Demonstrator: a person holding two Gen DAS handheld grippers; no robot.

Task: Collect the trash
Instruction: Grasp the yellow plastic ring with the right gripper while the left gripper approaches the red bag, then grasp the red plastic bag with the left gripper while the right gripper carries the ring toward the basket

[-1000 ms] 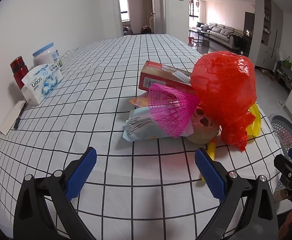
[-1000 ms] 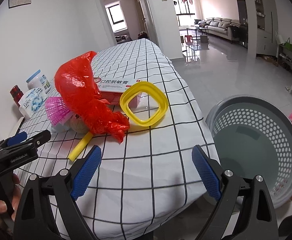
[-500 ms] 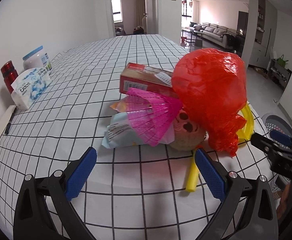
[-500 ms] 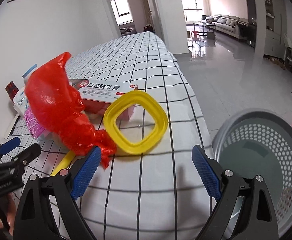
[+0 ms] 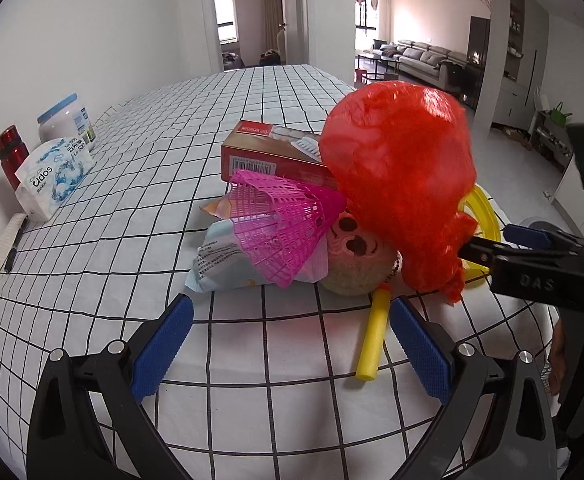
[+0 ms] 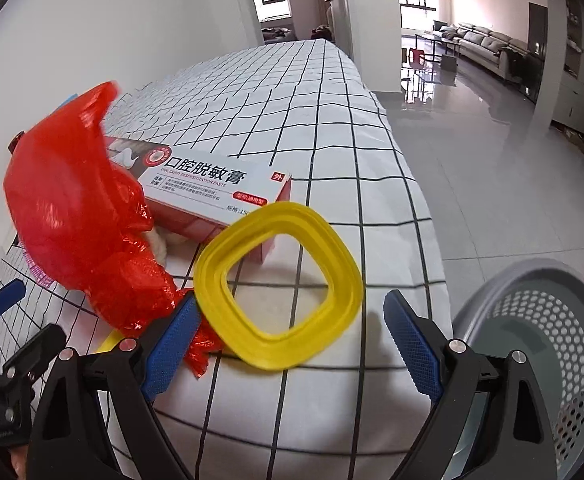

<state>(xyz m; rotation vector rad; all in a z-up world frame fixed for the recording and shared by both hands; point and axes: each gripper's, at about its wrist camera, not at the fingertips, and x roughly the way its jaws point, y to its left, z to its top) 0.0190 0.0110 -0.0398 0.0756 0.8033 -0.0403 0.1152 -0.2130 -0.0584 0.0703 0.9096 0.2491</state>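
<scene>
A: Since a second ago both grippers have closed in on the trash pile. Right gripper (image 6: 292,340) is now at the yellow ring (image 6: 278,286), jaws spread wide, the ring lying between them but not pinched. Its left finger (image 6: 172,344) touches the tail of the red plastic bag (image 6: 80,220).

B: Left gripper (image 5: 292,348)?

A: Also spread, holding nothing. Low over the checked tabletop (image 5: 140,184), pile at its 12 o'clock. Yellow foam stick (image 5: 373,332) lies just inside its right finger.

B: Pile layout?

A: Red box (image 5: 268,156) at the back, pink mesh shuttlecock (image 5: 280,224) on a pale blue packet (image 5: 228,264), a round plush face (image 5: 355,256) beside it, red bag bulging over all.

B: Edges?

A: Ring sits near the tabletop's right edge; past the edge, at 4 o'clock in the right wrist view, the grey perforated basket (image 6: 539,344) stands on the floor. Open cloth runs from 9 to 12 o'clock beyond the pile.

B: Left side?

A: Tissue pack (image 5: 52,176), white jar (image 5: 66,120), red bottle (image 5: 12,152) along the wall, well apart from the trash.
</scene>
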